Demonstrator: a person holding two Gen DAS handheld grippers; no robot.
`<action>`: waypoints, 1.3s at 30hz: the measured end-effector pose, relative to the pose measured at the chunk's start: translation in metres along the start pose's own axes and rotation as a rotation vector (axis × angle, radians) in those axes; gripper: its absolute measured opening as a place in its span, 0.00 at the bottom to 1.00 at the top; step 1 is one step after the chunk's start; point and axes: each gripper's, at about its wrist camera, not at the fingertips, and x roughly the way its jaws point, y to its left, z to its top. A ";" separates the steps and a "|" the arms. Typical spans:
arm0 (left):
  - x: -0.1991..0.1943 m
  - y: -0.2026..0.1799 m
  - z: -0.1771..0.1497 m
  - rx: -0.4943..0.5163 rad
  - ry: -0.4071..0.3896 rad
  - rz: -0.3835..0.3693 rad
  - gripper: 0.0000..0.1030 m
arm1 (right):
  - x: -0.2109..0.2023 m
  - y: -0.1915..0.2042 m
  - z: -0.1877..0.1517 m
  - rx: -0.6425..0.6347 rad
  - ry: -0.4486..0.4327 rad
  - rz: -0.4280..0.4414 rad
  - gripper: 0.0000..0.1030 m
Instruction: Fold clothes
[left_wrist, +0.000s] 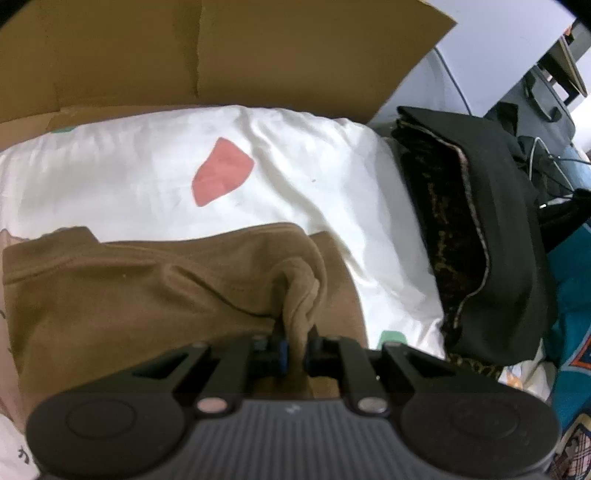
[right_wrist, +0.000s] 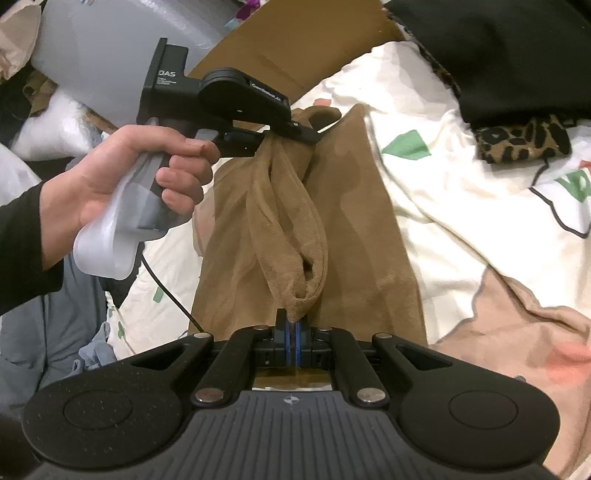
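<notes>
On a bed spread with a white patterned sheet (left_wrist: 325, 155), a tan fleece garment (right_wrist: 354, 221) lies lengthwise, one bunched edge lifted off it and strung between two handheld grippers. Nearest the right wrist camera, the right gripper (right_wrist: 293, 338) is pinched tight on one end of that raised fold; farther up, the left gripper (right_wrist: 280, 138), gripped by a person's hand (right_wrist: 125, 184) in a dark sleeve, is nipped narrow on the other end. From the left wrist view, the left gripper (left_wrist: 293, 349) shows the same twisted tan cloth (left_wrist: 299, 295) clamped between its pads. Judging by the slack, the fold in hand would go best if both ends are carried across together, kept level and lightly taut, then laid so the edges meet before either grip lets go. Beside the garment sit a stack of dark and leopard-print clothes (left_wrist: 480, 221) and a cardboard sheet (left_wrist: 221, 48).
</notes>
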 end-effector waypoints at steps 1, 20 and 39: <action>0.000 -0.002 0.000 0.002 -0.003 -0.003 0.08 | -0.001 -0.001 0.000 0.005 -0.002 0.000 0.00; 0.026 -0.029 -0.005 0.047 -0.017 0.043 0.09 | 0.003 -0.048 -0.012 0.192 0.000 -0.001 0.00; 0.021 -0.043 -0.022 0.144 0.011 -0.014 0.55 | 0.006 -0.076 -0.031 0.311 0.028 -0.013 0.01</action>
